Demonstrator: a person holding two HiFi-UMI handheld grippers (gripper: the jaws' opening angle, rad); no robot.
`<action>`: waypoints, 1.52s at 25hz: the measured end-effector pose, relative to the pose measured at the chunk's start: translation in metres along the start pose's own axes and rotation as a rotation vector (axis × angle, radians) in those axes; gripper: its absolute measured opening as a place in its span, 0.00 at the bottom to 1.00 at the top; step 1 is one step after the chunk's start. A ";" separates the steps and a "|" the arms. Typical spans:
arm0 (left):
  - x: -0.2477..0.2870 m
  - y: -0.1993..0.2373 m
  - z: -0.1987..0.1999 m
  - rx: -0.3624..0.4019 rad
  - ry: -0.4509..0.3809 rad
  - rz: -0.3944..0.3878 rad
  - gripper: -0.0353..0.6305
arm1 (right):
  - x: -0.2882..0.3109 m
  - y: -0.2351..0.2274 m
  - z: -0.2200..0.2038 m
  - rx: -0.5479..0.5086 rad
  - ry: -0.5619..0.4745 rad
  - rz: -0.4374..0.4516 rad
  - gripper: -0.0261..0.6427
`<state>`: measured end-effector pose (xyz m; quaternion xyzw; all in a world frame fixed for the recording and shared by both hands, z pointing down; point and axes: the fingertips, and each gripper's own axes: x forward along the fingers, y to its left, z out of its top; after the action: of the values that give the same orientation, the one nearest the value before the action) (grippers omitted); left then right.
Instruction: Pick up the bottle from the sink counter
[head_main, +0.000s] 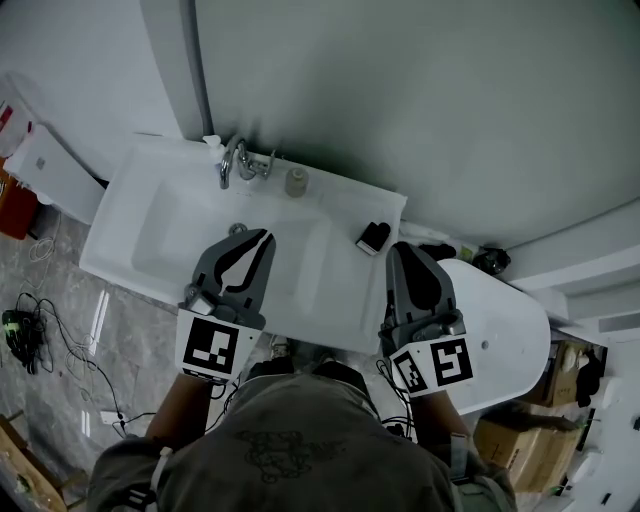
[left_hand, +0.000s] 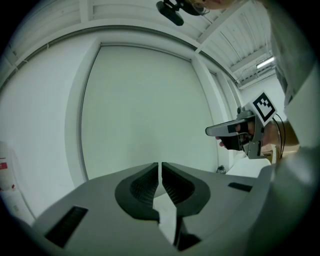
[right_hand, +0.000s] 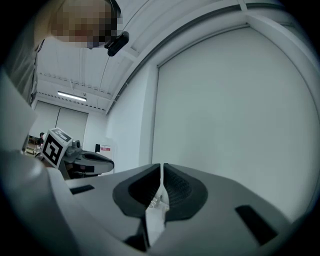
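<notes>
While the left gripper (head_main: 262, 238) and right gripper (head_main: 400, 248) hang by the sink counter (head_main: 345, 265), jaws pressed together and empty, the bottle (head_main: 296, 181) stands beside the faucet (head_main: 240, 162), apart from both.

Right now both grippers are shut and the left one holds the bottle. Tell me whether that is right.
Wrong in one point. Both the left gripper and the right gripper are shut, but the left one holds nothing: the left gripper view shows its jaws closed together with nothing between. The head view shows the bottle standing on the sink counter beside the tap.
</notes>
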<state>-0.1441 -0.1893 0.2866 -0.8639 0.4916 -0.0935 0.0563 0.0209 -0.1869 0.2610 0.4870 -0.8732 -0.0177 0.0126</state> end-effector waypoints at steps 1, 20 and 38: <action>0.003 0.000 -0.002 0.010 0.006 -0.005 0.10 | 0.002 0.000 -0.001 -0.005 0.005 0.008 0.10; 0.061 -0.013 0.005 -0.066 0.020 0.089 0.10 | 0.030 -0.038 -0.017 0.019 0.020 0.132 0.10; 0.172 0.032 -0.029 -0.023 -0.001 0.133 0.47 | 0.120 -0.070 -0.032 0.037 -0.022 0.104 0.10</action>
<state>-0.0912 -0.3540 0.3274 -0.8300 0.5490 -0.0836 0.0526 0.0188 -0.3263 0.2903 0.4408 -0.8976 -0.0062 -0.0051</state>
